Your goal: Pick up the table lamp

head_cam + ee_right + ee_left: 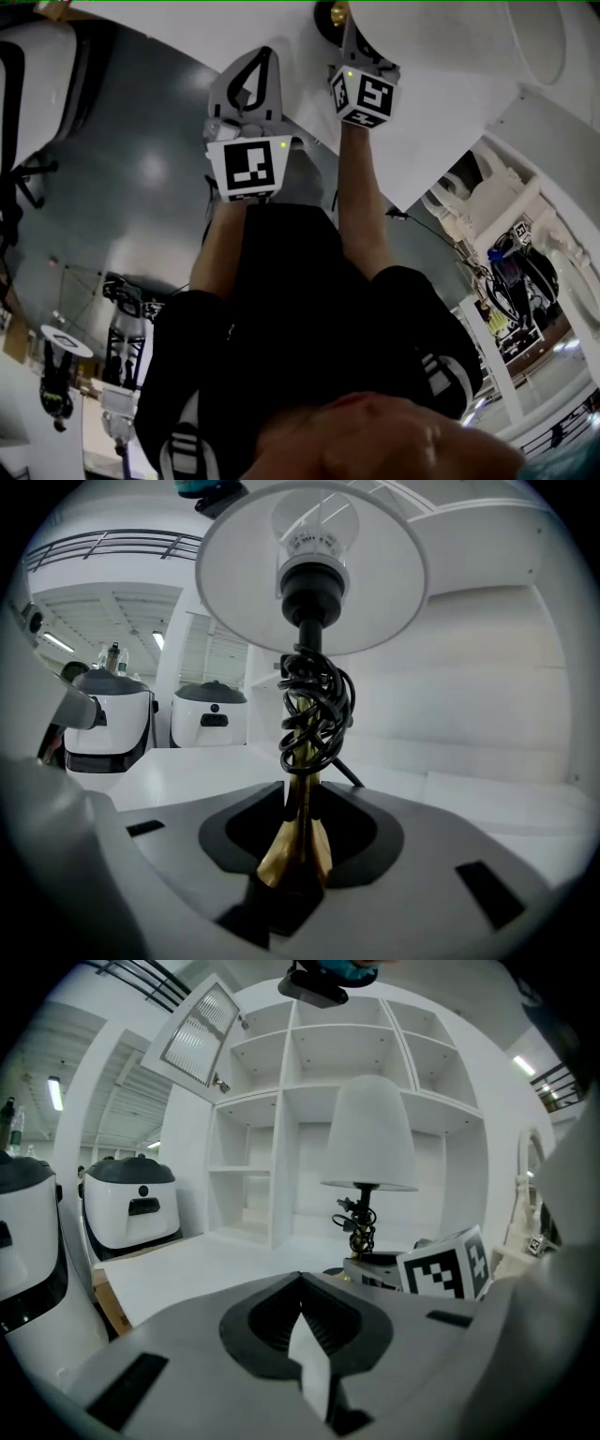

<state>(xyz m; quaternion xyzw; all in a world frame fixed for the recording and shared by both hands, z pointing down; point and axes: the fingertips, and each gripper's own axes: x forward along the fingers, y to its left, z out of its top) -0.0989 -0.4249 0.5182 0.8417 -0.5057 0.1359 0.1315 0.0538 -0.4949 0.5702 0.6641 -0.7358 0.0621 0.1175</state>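
Observation:
The table lamp (pixel 309 574) has a white shade, a brass stem (pixel 298 841) and a black cord coiled round the stem (pixel 314 714). It stands on the white table (pixel 441 122). In the right gripper view the stem rises straight out of the gap between the jaws of my right gripper (pixel 295 855). They stand close on either side of it, with dark gaps beside the brass. In the left gripper view the lamp (pixel 370 1133) is ahead and to the right, beside the right gripper's marker cube (pixel 445 1265). My left gripper (pixel 265 54) hangs over the table edge, tips together, holding nothing.
A white shelving unit (pixel 309 1082) with an open upper door (pixel 197 1040) stands behind the lamp. Two white-and-dark machines (pixel 131 1208) sit left of the table, with a cardboard box (pixel 111 1307) under its edge. White furniture and cables (pixel 487 216) crowd the floor to the right.

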